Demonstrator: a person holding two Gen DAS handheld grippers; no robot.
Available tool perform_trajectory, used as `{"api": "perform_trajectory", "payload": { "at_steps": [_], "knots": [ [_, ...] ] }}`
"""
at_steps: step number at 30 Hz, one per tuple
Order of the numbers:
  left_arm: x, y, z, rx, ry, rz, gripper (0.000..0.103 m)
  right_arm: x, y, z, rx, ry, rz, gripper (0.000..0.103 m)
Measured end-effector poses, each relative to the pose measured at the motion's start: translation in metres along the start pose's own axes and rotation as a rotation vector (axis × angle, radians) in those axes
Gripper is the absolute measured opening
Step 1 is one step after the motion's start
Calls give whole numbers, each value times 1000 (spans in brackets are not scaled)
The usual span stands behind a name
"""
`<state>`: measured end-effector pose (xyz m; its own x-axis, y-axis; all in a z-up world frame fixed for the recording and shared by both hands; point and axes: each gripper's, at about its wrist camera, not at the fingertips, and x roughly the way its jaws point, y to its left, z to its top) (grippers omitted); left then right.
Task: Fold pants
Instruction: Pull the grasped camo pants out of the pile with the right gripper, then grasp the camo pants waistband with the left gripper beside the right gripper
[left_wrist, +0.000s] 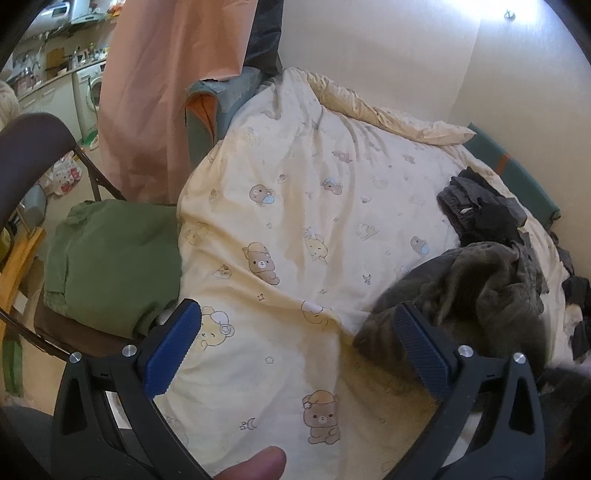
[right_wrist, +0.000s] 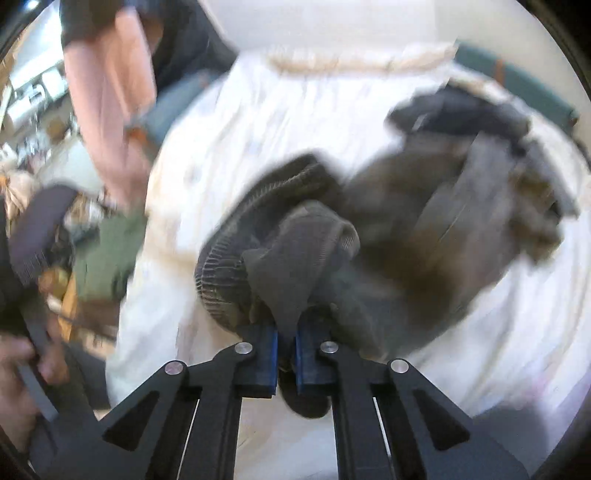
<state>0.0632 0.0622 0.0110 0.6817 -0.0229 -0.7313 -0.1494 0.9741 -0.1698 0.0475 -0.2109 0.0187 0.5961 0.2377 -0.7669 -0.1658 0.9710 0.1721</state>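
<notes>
Our right gripper (right_wrist: 286, 350) is clamped on the grey pants (right_wrist: 295, 254), pinching a bunch near the ribbed waistband so we can pull them off the clothes pile (left_wrist: 480, 210) on the quilt (left_wrist: 295, 184). Our left gripper (left_wrist: 295, 339) hangs wide open and empty over clear quilt. Green clothes (left_wrist: 110, 258) fill the chair (left_wrist: 33, 147).

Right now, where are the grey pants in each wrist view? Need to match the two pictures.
Left wrist view: grey pants lie crumpled at lower right on the bear-print duvet, behind the right finger of the open left gripper.
Right wrist view: grey pants fill the centre, a fold pinched in the jaws of the right gripper.
Shared landmark: green folded garment at left.
</notes>
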Motion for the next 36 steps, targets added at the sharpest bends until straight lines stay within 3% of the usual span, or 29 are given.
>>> {"api": "perform_trajectory", "payload": {
  "at_steps": [5,10,14,17,20,21,22,26,30,36],
  "knots": [
    [6,-12,-3,39,9,4,103,-31,-51,61,15,-126,-81,6],
    [16,-18,-8,68,33,16,103,-22,-102,97,94,-249,-204,6],
    [25,-24,-12,91,60,21,103,30,-157,94,276,-161,-176,7],
    [35,-33,-16,130,85,31,103,70,-184,85,374,-44,-107,16],
    [43,-40,-20,150,103,24,103,76,-189,75,405,-4,-116,54],
    [45,-43,-20,153,107,21,103,68,-190,72,407,-18,-113,71],
    [47,-46,-20,156,107,19,103,60,-188,70,402,-35,-102,76],
    [48,-55,-20,166,100,-12,103,27,-173,58,319,-69,-69,80],
    [55,-72,-19,229,109,-37,103,23,-162,42,273,-18,-51,84],
    [104,-129,-21,403,250,-205,103,51,-157,39,198,49,-75,84]
  ]
}}
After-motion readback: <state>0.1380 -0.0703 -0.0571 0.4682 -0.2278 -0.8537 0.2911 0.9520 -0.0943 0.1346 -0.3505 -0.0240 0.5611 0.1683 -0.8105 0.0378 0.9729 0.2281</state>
